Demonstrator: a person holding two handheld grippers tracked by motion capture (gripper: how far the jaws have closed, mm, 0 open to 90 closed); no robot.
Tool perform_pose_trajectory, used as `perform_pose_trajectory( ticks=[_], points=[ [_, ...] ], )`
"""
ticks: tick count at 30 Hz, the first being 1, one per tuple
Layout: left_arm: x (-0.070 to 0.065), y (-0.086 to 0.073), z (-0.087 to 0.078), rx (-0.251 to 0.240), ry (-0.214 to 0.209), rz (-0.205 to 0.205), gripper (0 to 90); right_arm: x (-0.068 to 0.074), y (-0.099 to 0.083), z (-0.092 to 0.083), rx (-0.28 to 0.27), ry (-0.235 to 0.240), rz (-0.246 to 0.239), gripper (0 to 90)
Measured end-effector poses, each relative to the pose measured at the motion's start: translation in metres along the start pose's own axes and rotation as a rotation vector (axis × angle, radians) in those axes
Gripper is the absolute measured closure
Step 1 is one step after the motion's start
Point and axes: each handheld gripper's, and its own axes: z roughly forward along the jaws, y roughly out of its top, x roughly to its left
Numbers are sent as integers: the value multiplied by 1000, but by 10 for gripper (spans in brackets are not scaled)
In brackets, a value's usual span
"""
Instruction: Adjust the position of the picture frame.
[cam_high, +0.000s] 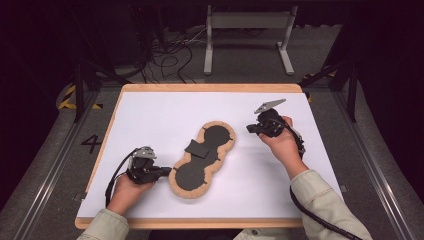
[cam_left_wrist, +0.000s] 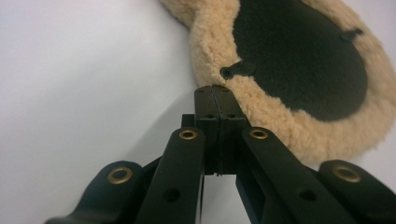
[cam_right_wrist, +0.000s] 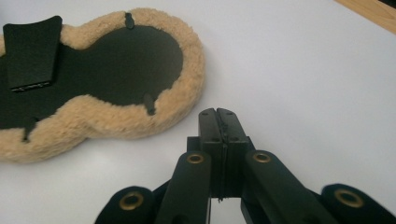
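Note:
A peanut-shaped pad (cam_high: 202, 159) with a tan fleece rim and a black inner face lies on the white table top, running from near left to far right. A black flap (cam_high: 197, 149) sits at its narrow waist. My left gripper (cam_high: 165, 171) is at the pad's near-left end, jaws shut with nothing between them, tips touching the fleece rim (cam_left_wrist: 219, 70). A small black tab (cam_left_wrist: 238, 70) lies just beyond the tips. My right gripper (cam_high: 251, 129) hovers beside the pad's far-right end (cam_right_wrist: 140, 70), jaws shut and empty, a short gap away from the fleece.
The white sheet (cam_high: 150, 115) covers a wooden table (cam_high: 210, 88) with open room at left, back and right. Beyond the far edge stand a white metal frame (cam_high: 247, 35) and loose cables (cam_high: 170, 55) on the floor. Black rails flank the table.

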Motion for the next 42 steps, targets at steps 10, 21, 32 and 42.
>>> perform_pose_trajectory(
  ticks=[10, 21, 32, 42],
  points=[
    [-28, 12, 20, 53, -95, 114, 883, 11, -25, -18, -44, 28, 22, 900],
    [-56, 34, 51, 96, -170, 197, 823, 8, -54, -34, -42, 31, 72, 900],
    [-75, 53, 76, 107, -224, 238, 826, 19, -61, -42, -24, 38, 54, 900],
    [-63, 52, 60, 59, -193, 189, 792, 47, -53, -37, -9, 100, -11, 900]
  ],
)
